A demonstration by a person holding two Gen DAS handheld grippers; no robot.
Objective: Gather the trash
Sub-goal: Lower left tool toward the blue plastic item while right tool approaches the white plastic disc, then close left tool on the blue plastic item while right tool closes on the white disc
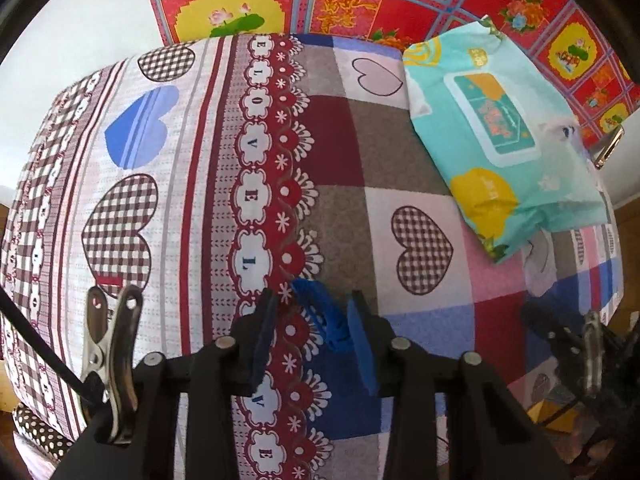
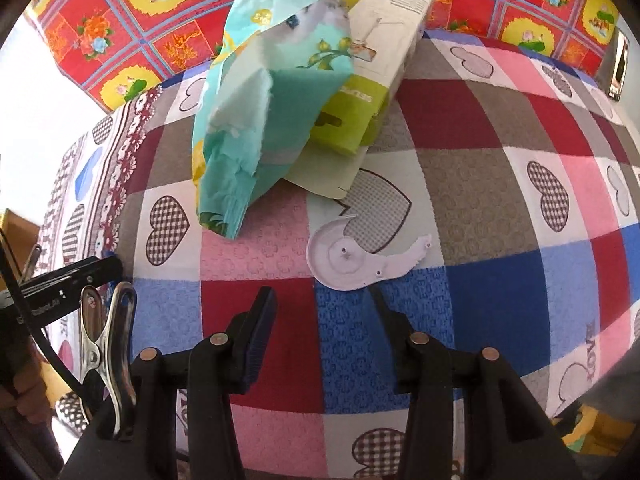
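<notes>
Pinching a small blue ridged plastic piece (image 1: pixel 320 316), the left gripper (image 1: pixel 312 320) hangs over the heart-patterned patchwork cloth (image 1: pixel 200 160); the right gripper (image 2: pixel 324 312) stands spread and empty just short of a white plastic tape-dispenser shell (image 2: pixel 352 258), with a teal wet-wipes pack (image 2: pixel 256 120) and a green-white carton (image 2: pixel 376 68) beyond that shell.

On the cloth-covered table (image 2: pixel 500 184), the wet-wipe pack (image 2: pixel 260 120) leans on the carton (image 2: pixel 372 76) behind and to its right. A flat card (image 2: pixel 328 172) lies under both. The plastic tape dispenser (image 2: pixel 352 260) lies nearer me, just ahead of my right gripper (image 2: pixel 320 320). A ribbed plastic piece (image 1: pixel 324 316) sits between the fingertips of my left gripper (image 1: pixel 312 328).
</notes>
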